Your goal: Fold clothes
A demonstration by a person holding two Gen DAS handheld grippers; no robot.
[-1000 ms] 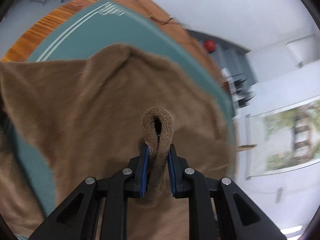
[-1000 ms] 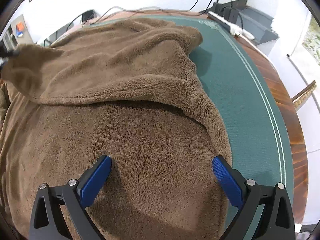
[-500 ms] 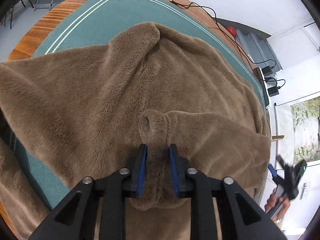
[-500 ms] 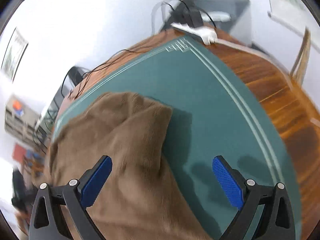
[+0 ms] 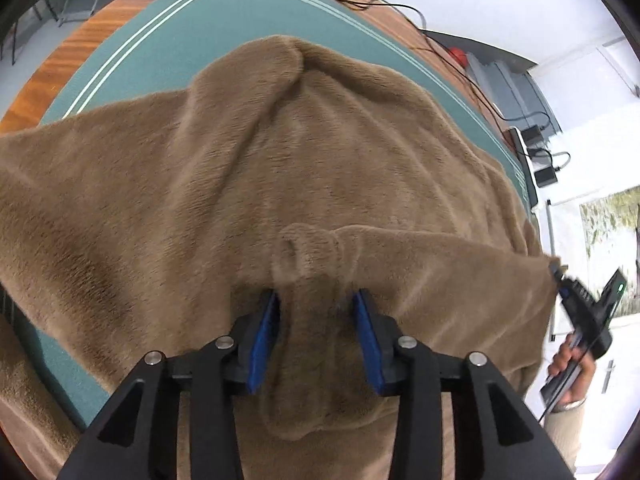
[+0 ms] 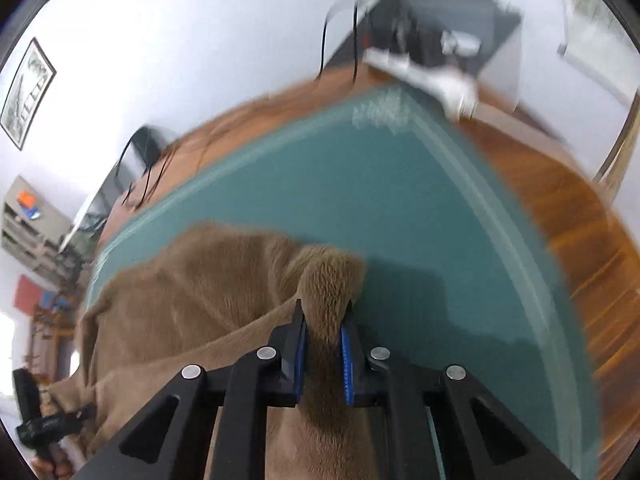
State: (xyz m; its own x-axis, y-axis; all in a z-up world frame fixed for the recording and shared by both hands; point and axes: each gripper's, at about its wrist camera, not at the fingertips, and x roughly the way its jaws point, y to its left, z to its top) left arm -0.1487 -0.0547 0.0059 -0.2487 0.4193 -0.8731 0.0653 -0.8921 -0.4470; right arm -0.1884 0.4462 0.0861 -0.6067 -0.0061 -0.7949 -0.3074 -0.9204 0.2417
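A plush brown fleece garment (image 5: pixel 320 168) sprawls in soft ridges over the green mat (image 5: pixel 168 52) on my wooden table (image 6: pixel 580 240). My left gripper (image 5: pixel 316 336) is opening around a rolled fold; my right gripper (image 6: pixel 323 354) pinches a fuzzy corner tight. Black cables (image 5: pixel 400 8) trail along the far edge.

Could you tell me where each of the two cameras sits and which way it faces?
Left wrist: on the left gripper, looking steeply down along its opening blue pads at the fuzzy brown fleece garment, a fold between them; the right gripper and its hand show at the right edge.
Right wrist: on that gripper, shut on a garment corner, facing the green table mat; blurred.
Both show garment, mat and wooden table.
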